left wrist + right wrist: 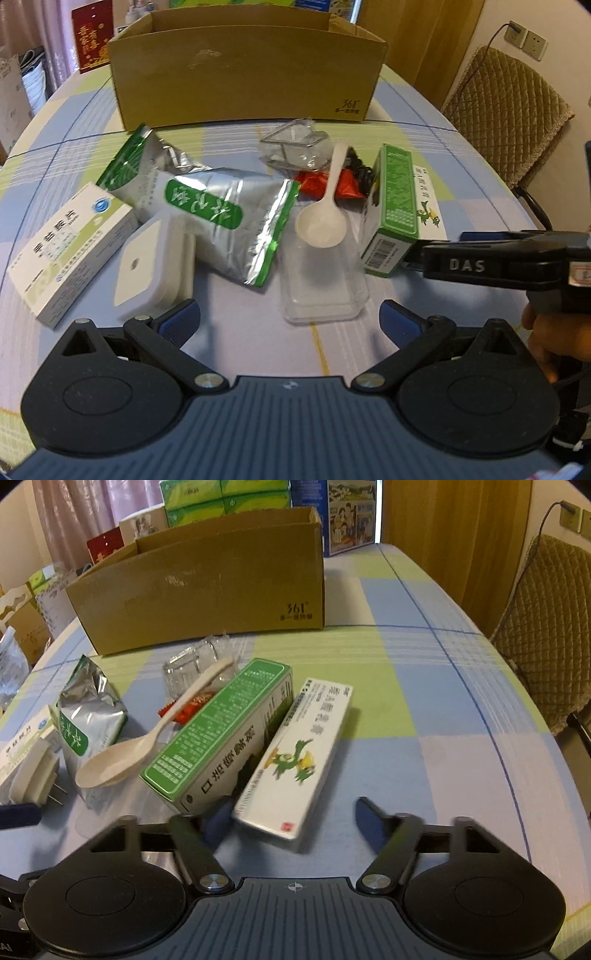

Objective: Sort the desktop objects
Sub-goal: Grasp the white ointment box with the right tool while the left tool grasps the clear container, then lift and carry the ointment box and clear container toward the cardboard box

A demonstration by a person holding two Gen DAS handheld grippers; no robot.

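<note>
My left gripper [290,319] hangs open over the checked tablecloth [258,339], just short of a clear plastic tray [321,291] and a white plug adapter [147,258]. Behind them lie a silver-green foil bag [207,206], a white spoon [325,218] and a white medicine box [70,247]. My right gripper [293,819] is open around the near end of a white frog-print box [295,757]. Its left finger [218,819] sits between that box and a green box [218,731]; the right finger stands apart. An open cardboard box [207,587] stands behind.
A clear plastic container [295,147] and a red packet [317,182] lie in front of the cardboard box [247,70]. A padded chair [546,646] stands at the table's right edge. Bare cloth [424,701] stretches right of the white box. Cartons and bags crowd the back.
</note>
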